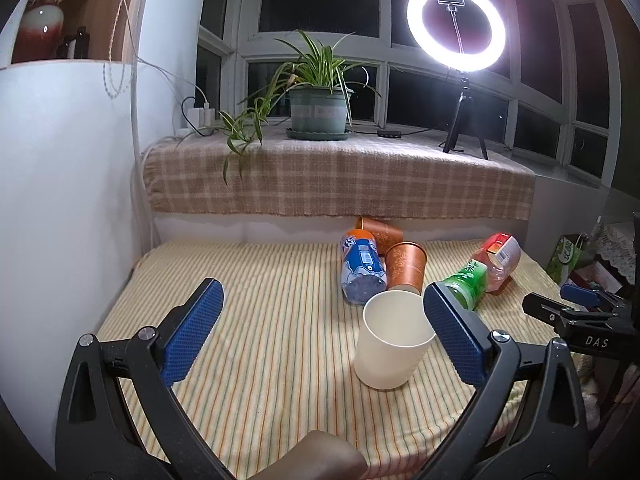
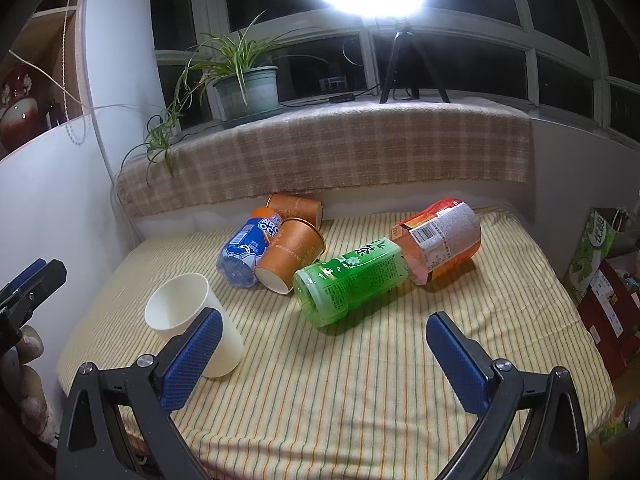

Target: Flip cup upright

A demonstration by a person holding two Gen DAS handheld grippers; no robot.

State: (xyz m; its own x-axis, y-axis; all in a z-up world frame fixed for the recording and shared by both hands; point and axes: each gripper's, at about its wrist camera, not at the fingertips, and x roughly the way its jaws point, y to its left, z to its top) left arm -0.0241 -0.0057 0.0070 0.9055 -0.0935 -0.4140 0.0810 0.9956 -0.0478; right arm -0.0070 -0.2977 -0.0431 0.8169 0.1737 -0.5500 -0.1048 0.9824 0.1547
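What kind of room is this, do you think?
Probably a home room set up for filming, beside a night-dark bay window. A potted plant and a ring light stand on the cloth-covered sill, and a striped cloth covers the low surface holding cups and bottles.

Both wrist views look forward, close over the striped cloth [image 1: 260, 320], sharing the white cup [image 2: 192, 320]

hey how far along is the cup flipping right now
One looks done: the white cup stands upright, mouth up, with the open left gripper around it but not touching. Nothing is in hand; the right gripper is open too. Left: two orange cups lie on their sides among the bottles.
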